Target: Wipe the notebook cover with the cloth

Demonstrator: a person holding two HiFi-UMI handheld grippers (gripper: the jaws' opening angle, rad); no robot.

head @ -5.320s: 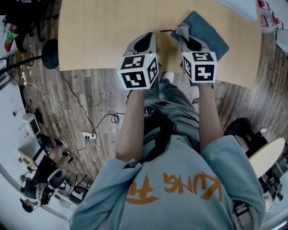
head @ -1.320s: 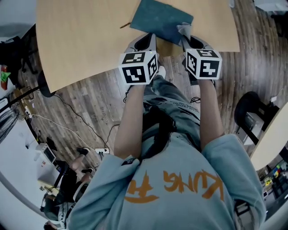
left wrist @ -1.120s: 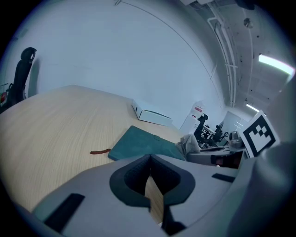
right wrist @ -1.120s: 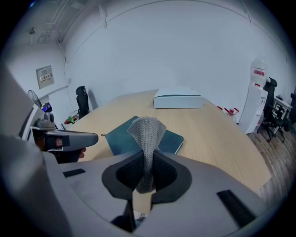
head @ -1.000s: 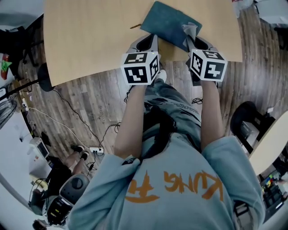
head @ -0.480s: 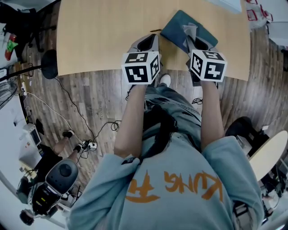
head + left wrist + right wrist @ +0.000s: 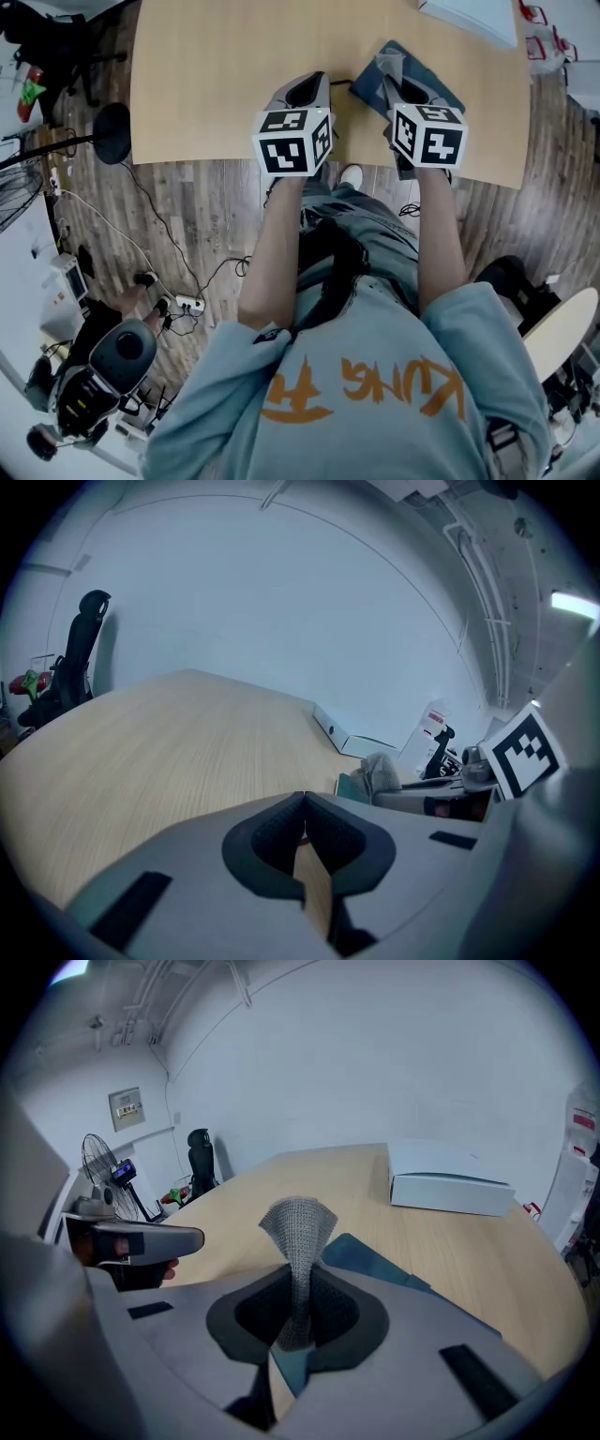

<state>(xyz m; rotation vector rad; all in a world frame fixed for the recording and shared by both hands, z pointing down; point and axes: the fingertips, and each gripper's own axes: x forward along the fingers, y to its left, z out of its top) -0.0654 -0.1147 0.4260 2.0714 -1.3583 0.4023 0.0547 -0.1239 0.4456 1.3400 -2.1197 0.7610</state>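
Pale wood-grain worktop (image 7: 216, 75) filled the top of the head view, with a plank floor (image 7: 206, 216) below its near edge and a plain white wall behind it in both gripper views. The left gripper (image 7: 303, 822) was over bare worktop close to that near edge, its dark fingers pressed together with nothing between them. The right gripper (image 7: 298, 1312) had its fingers closed on a grey knitted cloth (image 7: 298, 1227), which stood up from between them in a fanned tuft. A teal notebook (image 7: 375, 1260) lay flat on the worktop beneath and just ahead of the right fingers, reaching past them to the right; whether the cloth touched its cover could not be told. Seen from the left fingers, cloth and notebook were off to the right and a little ahead. A flat white box (image 7: 450, 1190) sat on the worktop well beyond the right fingers, to their right. A black office chair (image 7: 80, 639) stood past the worktop's far edge, far left of the left fingers.
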